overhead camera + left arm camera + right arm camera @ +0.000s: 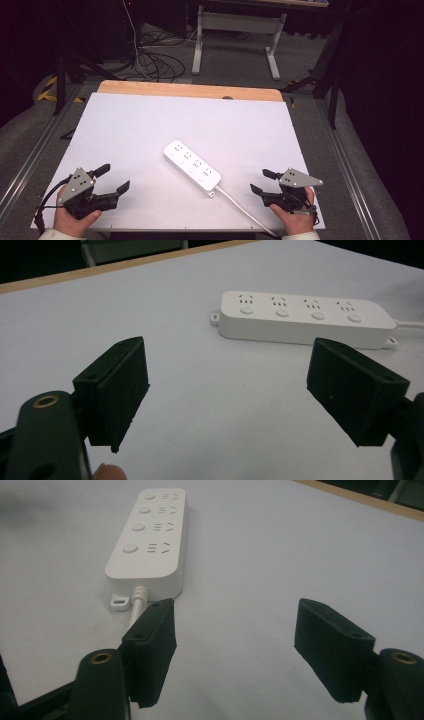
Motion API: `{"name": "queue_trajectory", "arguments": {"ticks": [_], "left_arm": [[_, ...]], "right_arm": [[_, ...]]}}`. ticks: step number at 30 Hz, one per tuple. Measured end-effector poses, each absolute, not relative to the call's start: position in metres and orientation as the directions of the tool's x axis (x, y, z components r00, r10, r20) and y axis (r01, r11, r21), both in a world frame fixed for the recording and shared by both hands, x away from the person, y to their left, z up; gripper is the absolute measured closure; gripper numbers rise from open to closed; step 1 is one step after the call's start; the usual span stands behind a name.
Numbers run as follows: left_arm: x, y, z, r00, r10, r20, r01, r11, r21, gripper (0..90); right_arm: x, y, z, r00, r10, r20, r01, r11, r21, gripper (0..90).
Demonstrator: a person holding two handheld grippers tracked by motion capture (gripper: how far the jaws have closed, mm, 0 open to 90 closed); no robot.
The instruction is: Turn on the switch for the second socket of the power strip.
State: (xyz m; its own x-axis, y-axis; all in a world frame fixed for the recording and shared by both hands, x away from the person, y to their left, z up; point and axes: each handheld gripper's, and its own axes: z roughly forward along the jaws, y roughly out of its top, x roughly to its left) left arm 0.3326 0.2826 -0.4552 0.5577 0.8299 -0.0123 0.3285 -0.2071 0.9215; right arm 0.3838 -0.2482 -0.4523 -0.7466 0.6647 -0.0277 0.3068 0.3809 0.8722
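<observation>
A white plastic four-socket power strip [192, 167] lies diagonally at the centre of the white-covered worktop [150, 125], its white cable [245, 210] trailing toward the lower right of the frame. No brand name or readable writing shows on it, just socket slots and round buttons. The left hand-held gripper [114, 178], lower left, and the right hand-held gripper [261, 181], lower right, both gape wide and empty, well apart from the strip.
</observation>
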Motion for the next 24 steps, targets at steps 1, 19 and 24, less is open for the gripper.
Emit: {"name": "queue_trajectory", "arguments": {"ticks": [1,19,24], "left_arm": [[0.3323,0.2820,-0.4555,0.554,0.833,-0.006,0.325,-0.210,0.922,17.3],[0.3269,0.2744,-0.4535,0.546,0.831,0.108,0.272,-0.298,0.915,16.8],[0.3275,0.2759,-0.4534,0.554,0.830,0.064,0.290,-0.265,0.919,16.7]], "right_arm": [[0.3838,-0.2482,-0.4524,-0.747,0.664,-0.027,0.307,0.381,0.872,33.5],[0.3828,-0.2511,-0.4512,-0.732,0.680,-0.044,0.301,0.380,0.875,36.3],[0.3832,-0.2510,-0.4512,-0.735,0.677,-0.039,0.303,0.379,0.874,36.7]]}}
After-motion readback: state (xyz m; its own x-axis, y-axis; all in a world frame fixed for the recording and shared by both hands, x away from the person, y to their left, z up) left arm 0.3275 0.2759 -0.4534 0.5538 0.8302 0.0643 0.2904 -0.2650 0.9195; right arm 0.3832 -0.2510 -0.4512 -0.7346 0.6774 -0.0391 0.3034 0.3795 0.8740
